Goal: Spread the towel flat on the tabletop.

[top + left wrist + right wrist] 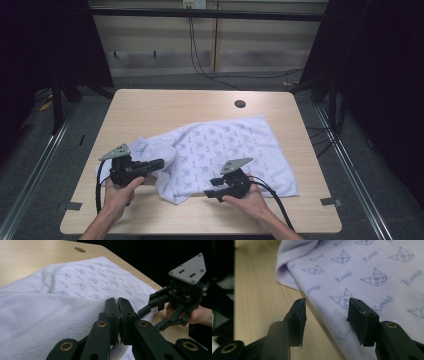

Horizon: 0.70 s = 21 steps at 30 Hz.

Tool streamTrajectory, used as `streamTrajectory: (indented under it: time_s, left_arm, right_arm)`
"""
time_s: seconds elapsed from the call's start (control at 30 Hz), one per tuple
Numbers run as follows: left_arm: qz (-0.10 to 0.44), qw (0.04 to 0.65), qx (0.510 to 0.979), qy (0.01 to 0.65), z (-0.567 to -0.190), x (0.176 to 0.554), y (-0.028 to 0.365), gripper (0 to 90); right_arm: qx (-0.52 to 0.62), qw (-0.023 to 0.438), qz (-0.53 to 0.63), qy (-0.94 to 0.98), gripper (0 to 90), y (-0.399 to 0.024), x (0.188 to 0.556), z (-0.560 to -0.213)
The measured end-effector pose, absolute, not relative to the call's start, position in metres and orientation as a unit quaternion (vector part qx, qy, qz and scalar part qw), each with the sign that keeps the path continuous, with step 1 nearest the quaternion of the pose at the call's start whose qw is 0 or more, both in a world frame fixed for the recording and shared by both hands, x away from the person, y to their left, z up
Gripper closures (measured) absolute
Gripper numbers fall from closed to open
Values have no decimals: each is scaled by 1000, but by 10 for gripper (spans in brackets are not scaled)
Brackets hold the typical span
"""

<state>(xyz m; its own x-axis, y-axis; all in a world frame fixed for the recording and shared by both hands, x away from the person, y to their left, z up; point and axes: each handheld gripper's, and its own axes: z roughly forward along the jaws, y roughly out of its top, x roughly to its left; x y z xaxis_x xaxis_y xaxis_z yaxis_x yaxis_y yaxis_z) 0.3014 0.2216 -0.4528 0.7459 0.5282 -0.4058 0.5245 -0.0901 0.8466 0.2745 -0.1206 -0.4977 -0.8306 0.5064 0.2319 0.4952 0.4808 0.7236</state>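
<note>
Towel (220,150): white terry cloth printed with small blue cat faces and script, spread rumpled across the middle of the pale wood-grain tabletop (150,107), near-left part folded over onto itself. Soft looped pile, stitched hem along the edges, limp and easily bunched. Left tool (118,302) clamped tight on the folded-over near-left portion of the towel, cloth bulging thick beside the closed jaws. Right tool (325,315) spread open and low at the near edge of the towel, one pad over bare wood, the other over the printed cloth, hem running between, nothing pinched yet. Judged to be mid-fold: one side held, second grip being lined up. Next move likely called for sliding the open right tool onto the hem and closing on a single layer, without dragging the cloth.
</note>
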Motion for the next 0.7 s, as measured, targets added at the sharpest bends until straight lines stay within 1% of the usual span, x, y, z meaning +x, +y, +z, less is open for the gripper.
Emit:
streamTrajectory:
  time_s: [0.03, 0.1, 0.13, 0.17, 0.2, 0.27, 0.3, 0.33, 0.37, 0.43, 0.5, 0.53, 0.57, 0.6, 0.67, 0.7]
  left_arm:
    - [2, 571, 740, 356, -453, 301, 221, 872]
    - [1, 573, 738, 357, -454, 301, 221, 870]
    - [-3, 573, 739, 356, -455, 300, 222, 869]
    - [-3, 573, 739, 356, -455, 300, 222, 868]
    - [-3, 573, 738, 356, -455, 299, 222, 868]
    - [-6, 574, 739, 352, -454, 296, 222, 860]
    - [-8, 576, 739, 349, -454, 295, 222, 850]
    - [-6, 574, 743, 343, -454, 293, 221, 815]
    - [-11, 575, 743, 342, -454, 292, 220, 815]
    - [-11, 571, 750, 335, -454, 290, 218, 767]
    - [-13, 569, 751, 335, -454, 290, 217, 690]
    - [-9, 564, 754, 336, -454, 290, 217, 635]
    - [-9, 564, 754, 336, -454, 290, 217, 606]
    - [-6, 567, 753, 334, -453, 291, 218, 568]
    - [1, 566, 753, 337, -450, 291, 220, 546]
    - [1, 566, 753, 337, -450, 291, 220, 540]
  right_arm:
    - [292, 11, 415, 862, 515, -119, 276, -502]
    - [298, 17, 419, 858, 525, -121, 278, -504]
    - [306, 21, 417, 856, 623, -126, 282, -505]
    - [306, 21, 417, 856, 623, -126, 282, -505]
    - [303, 31, 415, 857, 668, -128, 281, -505]
    - [307, 50, 405, 860, 786, -133, 278, -505]
    - [309, 50, 402, 860, 809, -135, 278, -504]
    - [315, 49, 396, 861, 832, -144, 278, -503]
    - [315, 49, 396, 861, 832, -144, 278, -503]
    - [318, 50, 391, 862, 841, -159, 278, -502]
    - [331, 54, 388, 858, 843, -181, 278, -502]
    - [345, 55, 385, 854, 843, -201, 278, -501]
    - [345, 55, 385, 854, 843, -201, 278, -501]
    - [365, 65, 378, 848, 843, -222, 275, -500]
    - [380, 88, 364, 846, 842, -242, 273, -498]
    - [380, 88, 364, 846, 842, -242, 273, -498]
